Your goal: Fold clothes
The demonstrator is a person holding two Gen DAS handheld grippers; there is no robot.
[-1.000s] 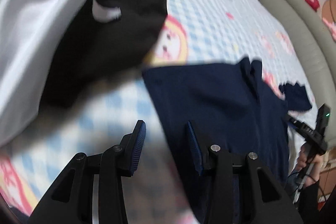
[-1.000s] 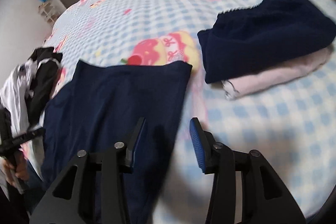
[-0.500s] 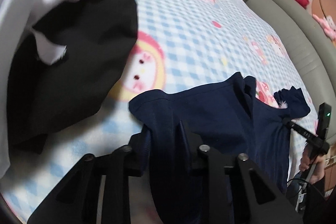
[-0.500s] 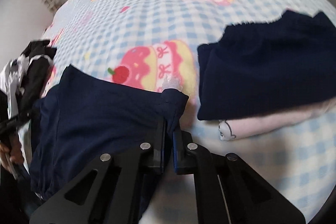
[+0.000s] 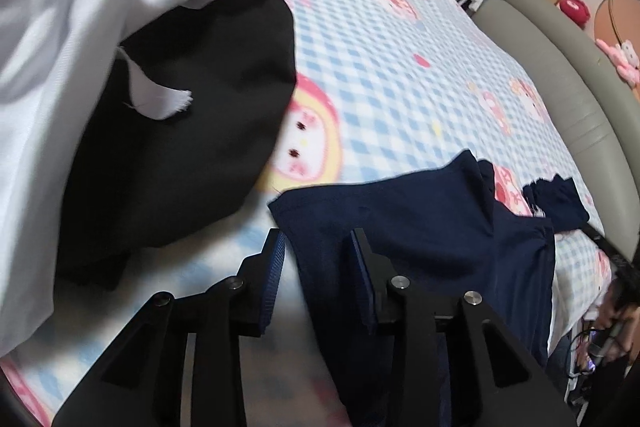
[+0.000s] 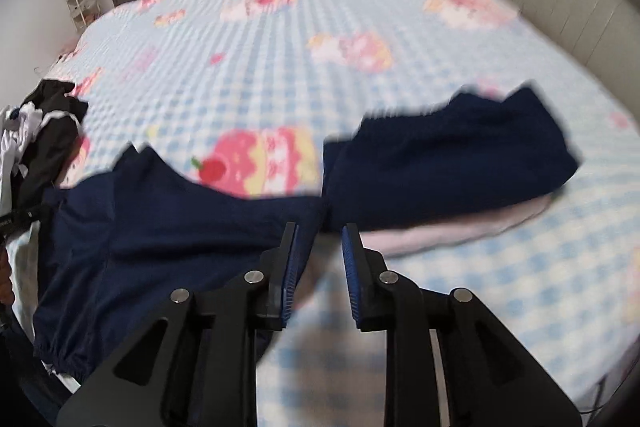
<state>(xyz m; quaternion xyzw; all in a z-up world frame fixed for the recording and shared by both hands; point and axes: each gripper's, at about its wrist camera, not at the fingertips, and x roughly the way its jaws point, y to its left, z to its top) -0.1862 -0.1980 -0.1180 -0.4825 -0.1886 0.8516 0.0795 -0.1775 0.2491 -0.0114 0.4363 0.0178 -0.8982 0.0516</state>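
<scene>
A navy garment [image 5: 420, 227] lies spread on the checked bed sheet [image 5: 400, 67]. My left gripper [image 5: 318, 259] hovers over its near corner. Its jaws are opening, and the cloth's edge lies loose between the blue pads without being pinched. In the right wrist view the same navy garment [image 6: 160, 227] spreads to the left. My right gripper [image 6: 320, 255] hangs just past its right corner. Its jaws are also opening, with only the sheet showing between them.
A black and white clothes pile [image 5: 180, 107] sits left of the garment. A folded navy piece [image 6: 448, 163] rests on a pale pink one [image 6: 440, 231] to the right. The grey padded headboard [image 5: 560, 67] borders the bed. A person's hand [image 5: 616, 311] shows at the right edge.
Both grippers, open a second ago, closed on the navy garment's corners half a second ago and have now let go. The right gripper has lifted away from the cloth.
</scene>
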